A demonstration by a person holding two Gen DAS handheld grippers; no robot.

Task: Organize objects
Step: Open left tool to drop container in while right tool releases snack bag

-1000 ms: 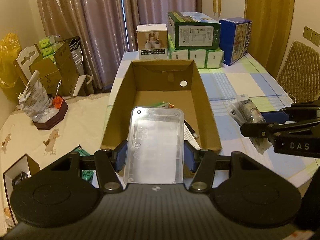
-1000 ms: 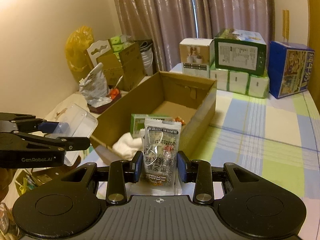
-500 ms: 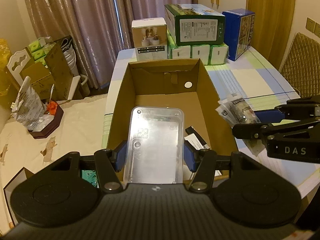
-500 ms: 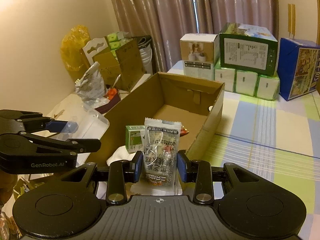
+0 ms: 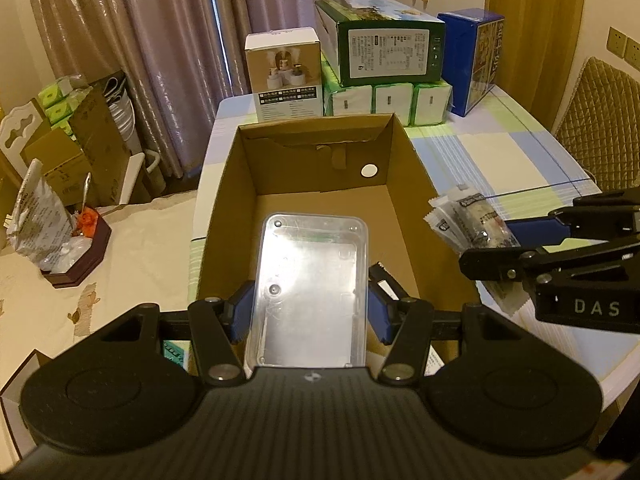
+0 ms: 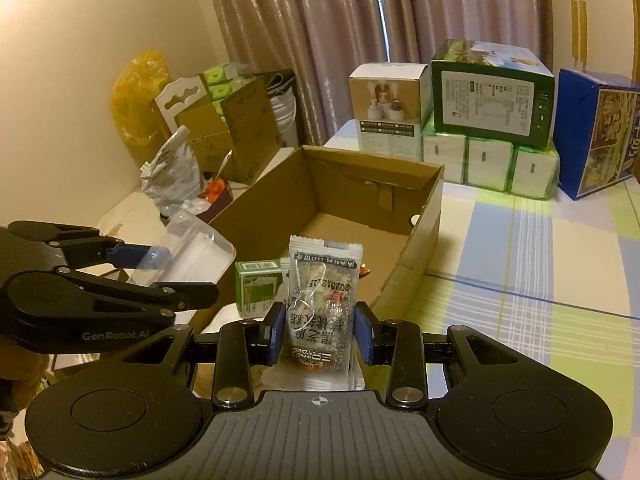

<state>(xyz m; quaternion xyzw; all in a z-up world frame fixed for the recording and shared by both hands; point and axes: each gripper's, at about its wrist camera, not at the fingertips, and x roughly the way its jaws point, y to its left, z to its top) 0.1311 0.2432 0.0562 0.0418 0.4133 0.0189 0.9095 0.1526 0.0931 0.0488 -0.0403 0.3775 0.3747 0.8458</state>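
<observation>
My left gripper (image 5: 307, 312) is shut on a clear plastic box (image 5: 310, 292), held level over the near end of an open cardboard box (image 5: 412, 172). The same clear box (image 6: 192, 252) shows in the right wrist view beyond the left gripper (image 6: 160, 276). My right gripper (image 6: 320, 330) is shut on a clear snack packet (image 6: 320, 304) with printed text, just over the carton's (image 6: 424, 216) near right corner. In the left wrist view that packet (image 5: 472, 224) hangs off the right gripper (image 5: 496, 252) beside the carton's right wall. A small green box (image 6: 258, 286) and papers lie inside the carton.
Stacked product boxes (image 5: 380, 52) and a blue box (image 5: 476, 60) stand at the table's far end on the checked cloth (image 6: 540, 280). Left of the table are cartons (image 5: 76, 156), a crumpled bag (image 5: 36, 220) and a dark tray (image 5: 84, 256). A padded chair back (image 5: 600, 108) stands right.
Both grippers have moved forward and in over the carton, which now looks closer; the right gripper with its packet has come up to the carton's right wall. Both grips are unchanged.
</observation>
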